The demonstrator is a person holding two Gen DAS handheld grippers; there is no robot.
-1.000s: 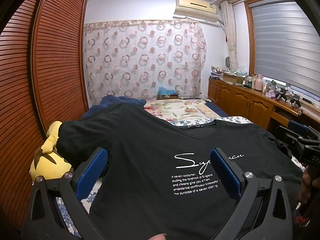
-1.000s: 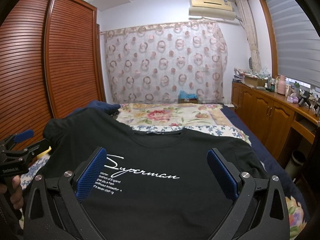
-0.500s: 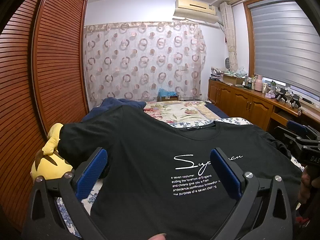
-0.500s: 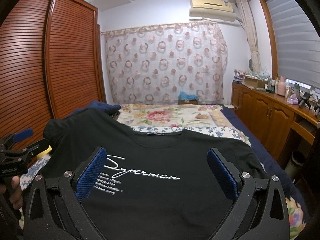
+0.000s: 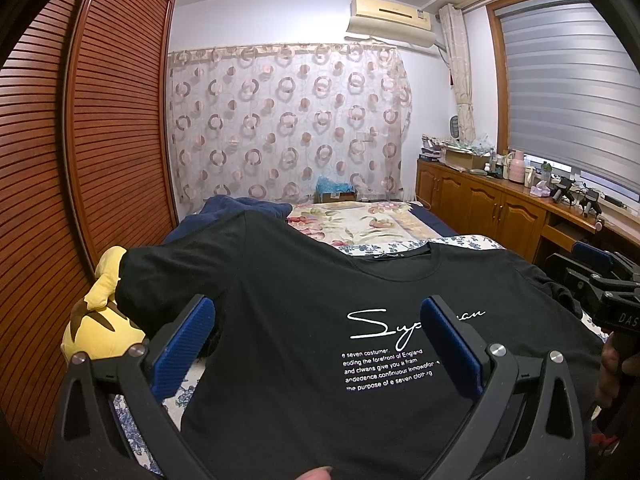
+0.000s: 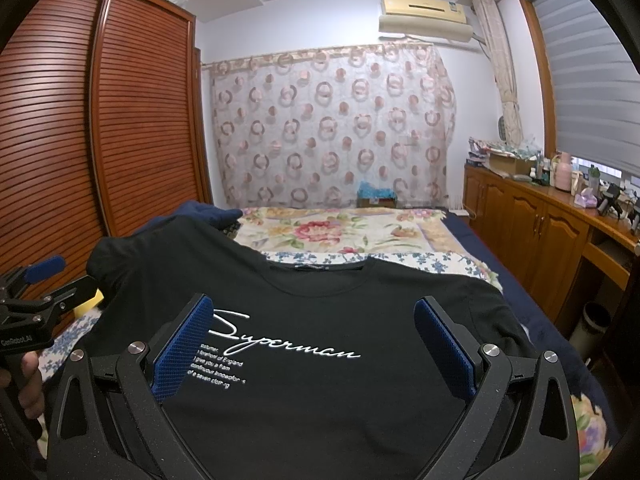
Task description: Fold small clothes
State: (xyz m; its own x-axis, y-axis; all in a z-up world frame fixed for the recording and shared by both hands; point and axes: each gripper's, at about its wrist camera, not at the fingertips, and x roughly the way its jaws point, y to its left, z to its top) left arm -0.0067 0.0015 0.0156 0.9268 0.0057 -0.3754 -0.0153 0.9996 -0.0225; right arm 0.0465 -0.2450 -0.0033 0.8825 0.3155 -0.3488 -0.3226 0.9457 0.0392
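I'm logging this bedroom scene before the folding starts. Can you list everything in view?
T-shirt: one, black with white lettering, spread front-up on the bed.
Bed: one, floral cover, beneath and beyond the shirt.
Plush toy: one, yellow, at the shirt's left sleeve.
Blanket: one, dark blue, bunched behind the shirt.
Wardrobe: one, brown slatted doors, left wall.
Curtain: one, pale with ring pattern, far wall.
Air conditioner: one, cream, above the curtain.
Cabinets: one row, brown, cluttered top, right wall.
Left tongs: blue pads, open above the shirt.
Right tongs: blue pads, open above the shirt.
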